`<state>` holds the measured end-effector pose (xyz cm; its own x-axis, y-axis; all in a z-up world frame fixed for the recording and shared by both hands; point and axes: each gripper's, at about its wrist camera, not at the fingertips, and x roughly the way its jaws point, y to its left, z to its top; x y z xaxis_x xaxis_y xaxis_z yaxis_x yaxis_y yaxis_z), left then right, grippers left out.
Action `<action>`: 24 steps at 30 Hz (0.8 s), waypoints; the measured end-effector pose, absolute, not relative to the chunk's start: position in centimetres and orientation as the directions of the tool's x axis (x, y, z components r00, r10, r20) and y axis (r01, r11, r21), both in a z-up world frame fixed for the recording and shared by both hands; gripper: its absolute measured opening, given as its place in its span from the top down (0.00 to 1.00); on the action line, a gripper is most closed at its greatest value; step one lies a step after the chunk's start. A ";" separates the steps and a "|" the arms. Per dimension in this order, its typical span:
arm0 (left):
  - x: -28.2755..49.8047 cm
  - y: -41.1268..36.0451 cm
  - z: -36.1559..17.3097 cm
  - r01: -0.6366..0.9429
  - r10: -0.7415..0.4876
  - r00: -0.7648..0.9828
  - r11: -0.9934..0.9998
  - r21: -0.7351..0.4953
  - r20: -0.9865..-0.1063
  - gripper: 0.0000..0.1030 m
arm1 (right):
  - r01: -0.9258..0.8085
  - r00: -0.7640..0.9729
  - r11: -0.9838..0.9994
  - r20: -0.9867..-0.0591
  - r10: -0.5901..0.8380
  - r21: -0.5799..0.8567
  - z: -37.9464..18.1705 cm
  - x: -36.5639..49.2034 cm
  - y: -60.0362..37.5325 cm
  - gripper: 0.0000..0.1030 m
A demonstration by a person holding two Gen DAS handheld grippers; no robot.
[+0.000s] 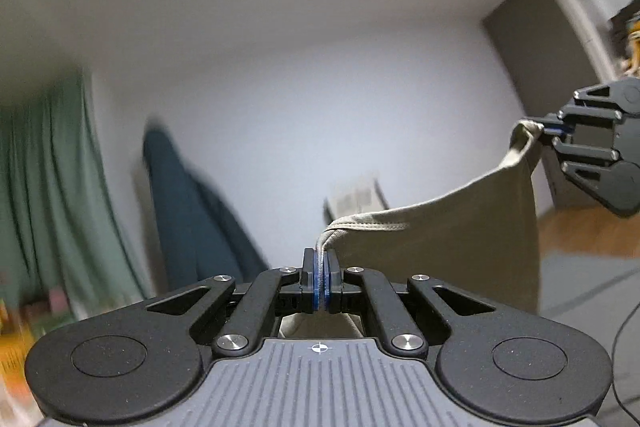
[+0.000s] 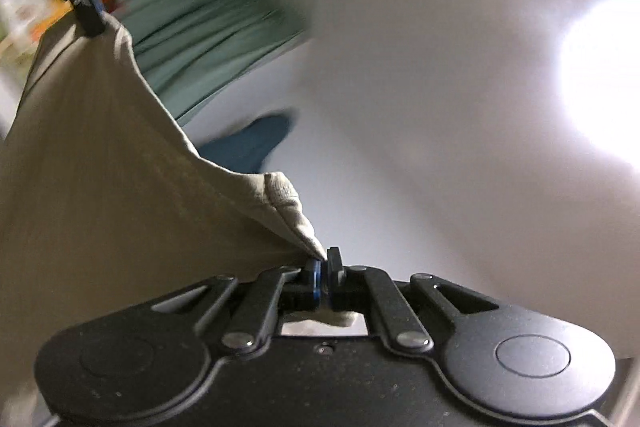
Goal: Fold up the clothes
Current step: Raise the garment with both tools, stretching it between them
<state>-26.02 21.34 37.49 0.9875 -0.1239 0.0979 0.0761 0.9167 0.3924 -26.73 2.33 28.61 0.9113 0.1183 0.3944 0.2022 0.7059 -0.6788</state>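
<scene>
A beige garment (image 1: 452, 247) hangs in the air, stretched between both grippers. My left gripper (image 1: 322, 259) is shut on one hemmed corner of it, at the bottom middle of the left wrist view. At the right edge of that view my right gripper (image 1: 550, 129) pinches the other corner. In the right wrist view the beige garment (image 2: 100, 195) fills the left side, my right gripper (image 2: 323, 259) is shut on a stitched corner, and the left gripper (image 2: 90, 13) holds the far corner at the top left. The garment's lower part is hidden.
Green curtains (image 1: 44, 187) hang at the left, with a dark teal cloth (image 1: 188, 211) beside them against a white wall (image 1: 320, 87). A grey floor (image 1: 580, 287) and a brown patch (image 1: 576, 231) show at the right. A bright light (image 2: 600, 83) glares in the right wrist view.
</scene>
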 end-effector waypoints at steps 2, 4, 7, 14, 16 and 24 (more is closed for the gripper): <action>-26.8 20.8 39.7 0.087 -0.154 0.980 0.903 0.422 0.127 0.98 | 0.183 0.930 0.675 0.348 0.115 -0.714 30.6 -26.9 2.0 0.97; -26.9 20.4 41.1 0.088 -0.163 0.977 0.896 0.434 0.138 0.98 | 0.167 0.945 0.647 0.308 0.110 -0.744 32.6 -27.2 1.6 0.97; -28.1 19.5 43.2 0.070 -0.179 0.963 0.886 0.458 0.199 0.98 | 0.252 0.901 0.664 0.420 0.104 -0.704 35.1 -30.2 0.8 0.97; -26.1 18.7 45.9 0.082 -0.183 0.967 0.883 0.463 0.178 0.98 | 0.334 0.882 0.626 0.468 0.057 -0.705 37.8 -30.3 -0.4 0.97; -26.8 18.1 45.6 0.097 -0.214 0.957 0.872 0.479 0.195 0.98 | 0.336 0.872 0.645 0.486 0.062 -0.686 37.7 -30.6 -0.6 0.97; -13.3 19.2 40.7 0.190 -0.140 0.980 0.867 0.460 -0.142 0.98 | 0.154 0.978 0.573 0.208 0.029 -0.805 33.3 -17.4 0.3 0.97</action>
